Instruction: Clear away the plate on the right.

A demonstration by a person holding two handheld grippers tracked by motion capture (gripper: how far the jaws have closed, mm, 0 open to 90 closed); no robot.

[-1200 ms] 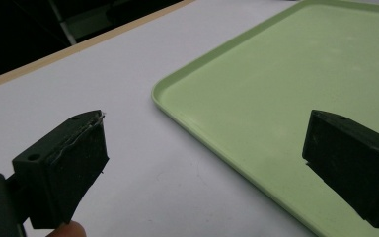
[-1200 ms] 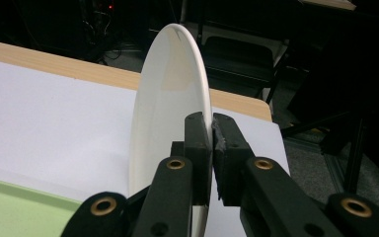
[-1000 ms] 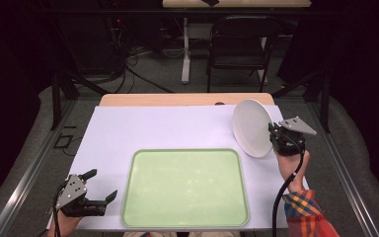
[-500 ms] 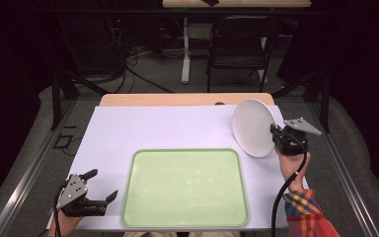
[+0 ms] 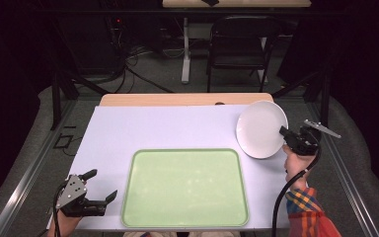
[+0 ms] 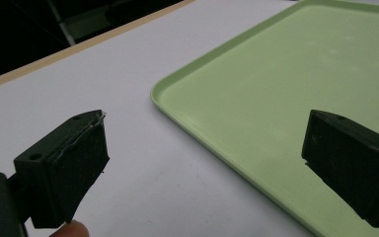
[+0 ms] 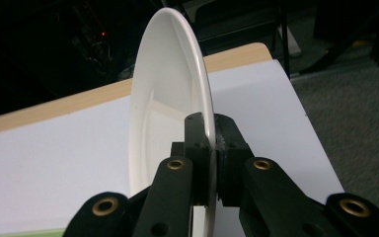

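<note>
Right gripper (image 5: 287, 138) is pinching the rim of the white plate (image 5: 259, 127), held tilted up over the table's far right corner, nothing on it. Green tray (image 5: 185, 188) sits bare. Left gripper (image 5: 98, 186) spread wide beside it.

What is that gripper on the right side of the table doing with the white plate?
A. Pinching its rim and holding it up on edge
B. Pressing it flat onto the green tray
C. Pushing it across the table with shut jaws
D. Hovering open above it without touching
A: in the right gripper view the right gripper has its jaws shut on the rim of the white plate, which stands tilted on edge, off the green tray.
</note>
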